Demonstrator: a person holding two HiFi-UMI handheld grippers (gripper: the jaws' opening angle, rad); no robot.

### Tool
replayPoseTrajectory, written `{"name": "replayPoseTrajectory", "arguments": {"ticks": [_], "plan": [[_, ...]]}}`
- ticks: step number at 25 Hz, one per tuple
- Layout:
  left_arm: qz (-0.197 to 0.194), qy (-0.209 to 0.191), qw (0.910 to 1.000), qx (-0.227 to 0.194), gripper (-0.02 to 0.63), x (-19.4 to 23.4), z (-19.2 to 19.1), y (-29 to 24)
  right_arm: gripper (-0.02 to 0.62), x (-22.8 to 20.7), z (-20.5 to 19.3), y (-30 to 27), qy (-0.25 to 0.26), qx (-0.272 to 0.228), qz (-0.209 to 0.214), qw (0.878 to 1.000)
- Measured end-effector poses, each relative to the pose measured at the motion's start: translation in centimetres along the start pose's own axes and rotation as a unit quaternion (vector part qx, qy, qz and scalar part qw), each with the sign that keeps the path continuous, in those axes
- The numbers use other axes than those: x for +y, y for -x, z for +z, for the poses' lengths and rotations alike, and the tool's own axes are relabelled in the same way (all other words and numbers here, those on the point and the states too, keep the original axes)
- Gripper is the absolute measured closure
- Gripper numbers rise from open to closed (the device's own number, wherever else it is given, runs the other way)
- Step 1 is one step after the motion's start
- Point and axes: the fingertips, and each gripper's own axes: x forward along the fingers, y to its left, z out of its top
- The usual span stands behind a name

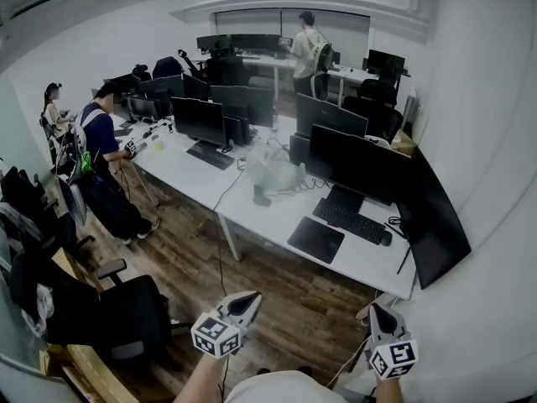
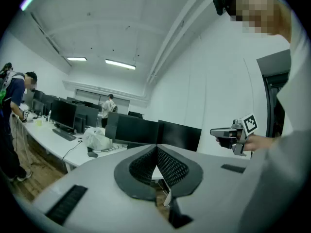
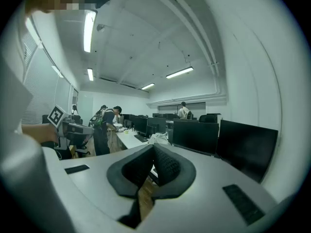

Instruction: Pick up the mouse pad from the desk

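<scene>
The mouse pad (image 1: 315, 239) is a dark, flat rectangle near the front edge of the white desk (image 1: 252, 208), just left of a black keyboard (image 1: 352, 222). Both grippers are held low, close to my body and over the wooden floor, well short of the desk. In the head view my left gripper (image 1: 250, 296) is at bottom centre and my right gripper (image 1: 377, 309) is at bottom right. My left gripper (image 2: 156, 152) has its ribbed pads meeting, with nothing between them. My right gripper (image 3: 153, 149) is likewise shut and empty. The mouse pad shows in neither gripper view.
Black monitors (image 1: 357, 164) line the desk, and a large one (image 1: 432, 217) stands at its right end. A white plastic bag (image 1: 270, 170) lies mid-desk. A black office chair (image 1: 109, 309) is at my left. People stand at the left (image 1: 105, 162) and at the back (image 1: 309, 49).
</scene>
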Motion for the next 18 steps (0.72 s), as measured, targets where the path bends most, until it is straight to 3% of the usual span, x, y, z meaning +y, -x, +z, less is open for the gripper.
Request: {"name": "replayPoseTrajectory", "arguments": {"ticks": [18], "plan": [[-0.004, 0.005, 1.0000, 0.003, 0.591, -0.75, 0.06, -0.51, 0.584, -0.52, 0.25, 0.06, -0.006, -0.003, 0.002, 1.000]]}}
